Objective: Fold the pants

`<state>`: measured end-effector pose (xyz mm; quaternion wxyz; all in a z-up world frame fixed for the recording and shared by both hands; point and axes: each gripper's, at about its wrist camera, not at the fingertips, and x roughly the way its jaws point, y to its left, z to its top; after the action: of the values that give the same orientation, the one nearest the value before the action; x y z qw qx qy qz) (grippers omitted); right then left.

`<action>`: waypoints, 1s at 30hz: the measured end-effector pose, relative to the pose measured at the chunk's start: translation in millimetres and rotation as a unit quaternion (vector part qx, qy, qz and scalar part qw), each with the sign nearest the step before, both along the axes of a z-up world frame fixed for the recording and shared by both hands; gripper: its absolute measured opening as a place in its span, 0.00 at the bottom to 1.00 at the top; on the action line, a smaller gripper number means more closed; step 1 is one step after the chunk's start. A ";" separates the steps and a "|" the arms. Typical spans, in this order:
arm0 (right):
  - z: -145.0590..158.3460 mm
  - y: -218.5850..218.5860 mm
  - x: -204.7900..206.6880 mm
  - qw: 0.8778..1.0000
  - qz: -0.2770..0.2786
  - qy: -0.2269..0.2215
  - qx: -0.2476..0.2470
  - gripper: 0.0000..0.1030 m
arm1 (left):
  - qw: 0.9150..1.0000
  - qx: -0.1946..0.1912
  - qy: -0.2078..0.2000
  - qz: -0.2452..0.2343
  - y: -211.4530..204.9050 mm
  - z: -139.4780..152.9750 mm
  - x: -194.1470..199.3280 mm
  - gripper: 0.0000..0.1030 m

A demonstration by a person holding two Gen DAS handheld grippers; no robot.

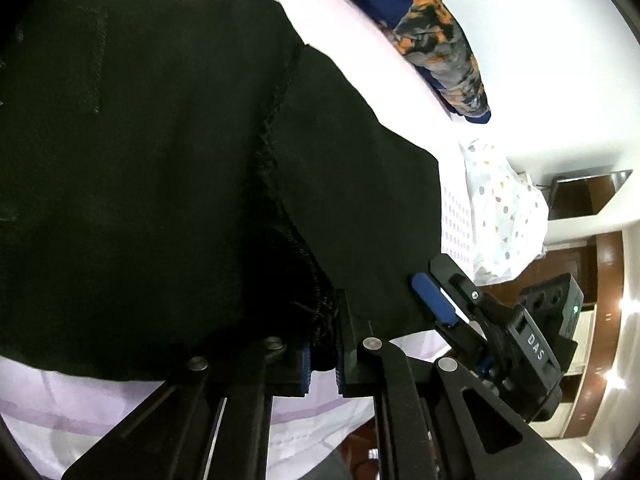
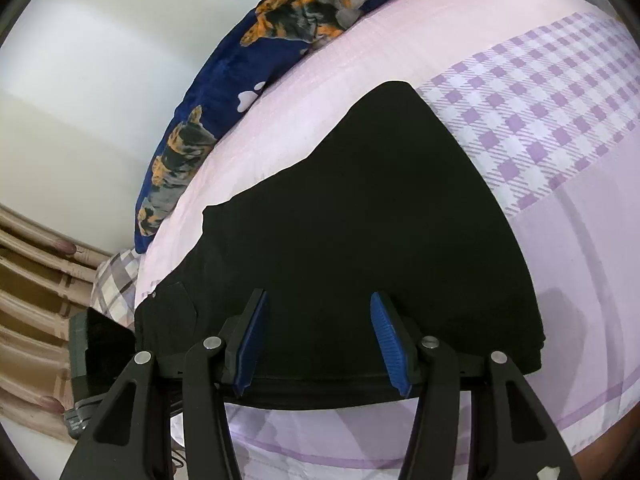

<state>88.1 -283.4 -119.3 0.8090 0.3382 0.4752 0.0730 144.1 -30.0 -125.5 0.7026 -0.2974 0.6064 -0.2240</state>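
Black pants (image 1: pixel 160 180) lie on a bed with a pink and lilac sheet (image 1: pixel 360 28). In the left wrist view my left gripper (image 1: pixel 322 360) is shut on the near edge of the pants at a frayed seam. The right gripper (image 1: pixel 436 300) shows at the right of that view, over the pants' edge. In the right wrist view the pants (image 2: pixel 360 220) spread ahead, and my right gripper (image 2: pixel 318 340) is open, its blue pads (image 2: pixel 386 336) on either side of the near hem.
A dark blue blanket with orange dog prints (image 2: pixel 224 100) lies along the far bed edge by the white wall. A spotted white bag (image 1: pixel 504 208) sits at the bed's end. A lilac checked sheet panel (image 2: pixel 540 100) lies right of the pants. A black device (image 2: pixel 92 360) is at lower left.
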 end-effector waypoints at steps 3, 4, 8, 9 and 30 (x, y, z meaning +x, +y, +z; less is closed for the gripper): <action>-2.4 1.1 -0.5 1.000 0.003 0.004 -0.004 0.49 | 1.000 0.015 -0.002 0.005 7.4 -2.0 -3.1 0.08; -3.5 2.2 -0.4 1.000 0.005 0.006 -0.006 0.49 | 1.000 0.018 0.001 0.005 8.9 -4.9 -3.1 0.08; -7.1 9.9 0.4 0.999 0.021 0.018 -0.032 0.49 | 1.000 0.012 0.018 0.012 11.5 -17.5 -1.4 0.09; -7.2 11.5 0.2 0.999 0.025 0.018 -0.039 0.49 | 1.000 0.014 0.017 0.009 10.6 -16.7 -1.1 0.09; 0.8 22.5 7.2 0.995 0.044 0.013 -0.084 0.54 | 0.984 0.137 -0.109 0.036 50.8 32.4 -18.8 0.38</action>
<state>95.3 -260.9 -118.4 0.8242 0.2489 0.5046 0.0638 125.3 20.8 -93.1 0.8063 -0.1937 0.5401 -0.1439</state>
